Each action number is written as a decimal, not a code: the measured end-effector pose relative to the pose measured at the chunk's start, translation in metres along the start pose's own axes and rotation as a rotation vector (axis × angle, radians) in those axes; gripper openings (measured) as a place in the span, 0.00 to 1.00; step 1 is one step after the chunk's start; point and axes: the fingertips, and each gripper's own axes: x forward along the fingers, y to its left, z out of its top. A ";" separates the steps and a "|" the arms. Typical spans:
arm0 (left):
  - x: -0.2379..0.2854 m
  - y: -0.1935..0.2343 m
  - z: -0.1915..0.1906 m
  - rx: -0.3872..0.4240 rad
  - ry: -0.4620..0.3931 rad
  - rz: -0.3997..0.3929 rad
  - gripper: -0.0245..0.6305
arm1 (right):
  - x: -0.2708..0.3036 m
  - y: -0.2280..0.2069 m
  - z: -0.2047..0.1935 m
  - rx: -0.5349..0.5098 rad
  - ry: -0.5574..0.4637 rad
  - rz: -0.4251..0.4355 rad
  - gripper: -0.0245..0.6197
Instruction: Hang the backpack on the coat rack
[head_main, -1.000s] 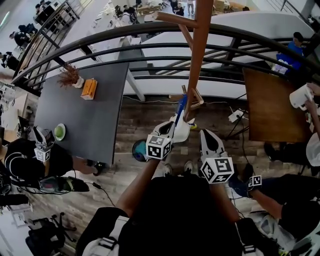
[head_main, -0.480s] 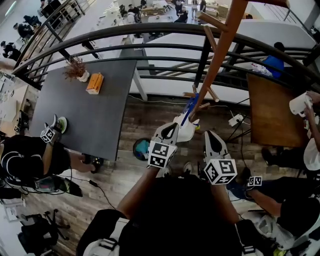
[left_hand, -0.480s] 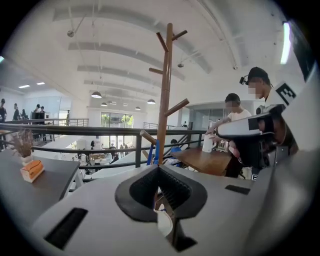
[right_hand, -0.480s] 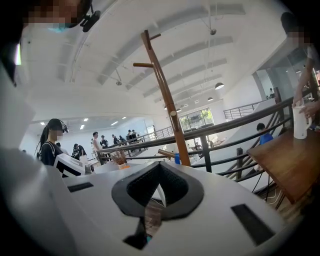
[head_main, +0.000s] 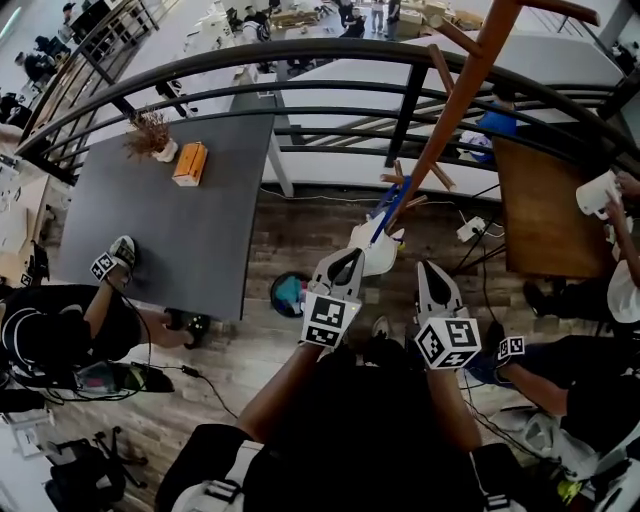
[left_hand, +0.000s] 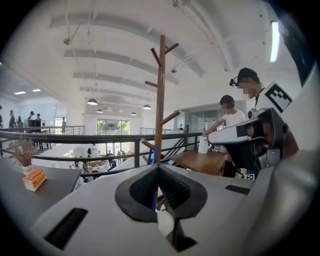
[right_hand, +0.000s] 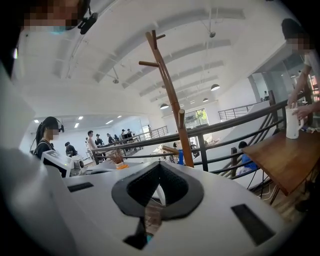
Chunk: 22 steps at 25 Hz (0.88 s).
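Observation:
The wooden coat rack (head_main: 450, 110) slants up to the top right in the head view, with short pegs low on its pole. Just below those pegs hangs the white backpack (head_main: 376, 256), its blue strap (head_main: 386, 212) running up along the pole. My left gripper (head_main: 351, 256) is shut on that blue strap (left_hand: 154, 198), and white backpack fabric (left_hand: 165, 223) shows under its jaws. My right gripper (head_main: 429, 268) hovers beside the bag, shut, with nothing seen between its jaws. The right gripper view has the rack (right_hand: 170, 95) straight ahead, with the blue strap (right_hand: 181, 157) at its pole.
A curved dark railing (head_main: 300, 95) runs behind the rack. A dark grey table (head_main: 180, 230) at left carries a dried plant (head_main: 150, 135) and an orange box (head_main: 187, 165). A wooden table (head_main: 545, 210) is at right. Other people stand on both sides. A round dish (head_main: 290, 295) lies on the floor.
The view has swung, so the rack pole now leans further right. Both grippers and the backpack have shifted slightly right and down in view. The left gripper still holds the strap.

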 end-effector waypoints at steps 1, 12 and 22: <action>-0.003 -0.005 0.001 0.005 -0.006 -0.011 0.05 | -0.003 0.001 0.000 -0.002 -0.003 -0.003 0.06; -0.019 -0.033 0.017 0.008 -0.062 0.001 0.05 | -0.024 0.003 0.007 -0.021 -0.031 0.030 0.06; -0.036 -0.057 0.036 0.006 -0.111 0.083 0.05 | -0.054 0.000 0.018 -0.035 -0.055 0.095 0.06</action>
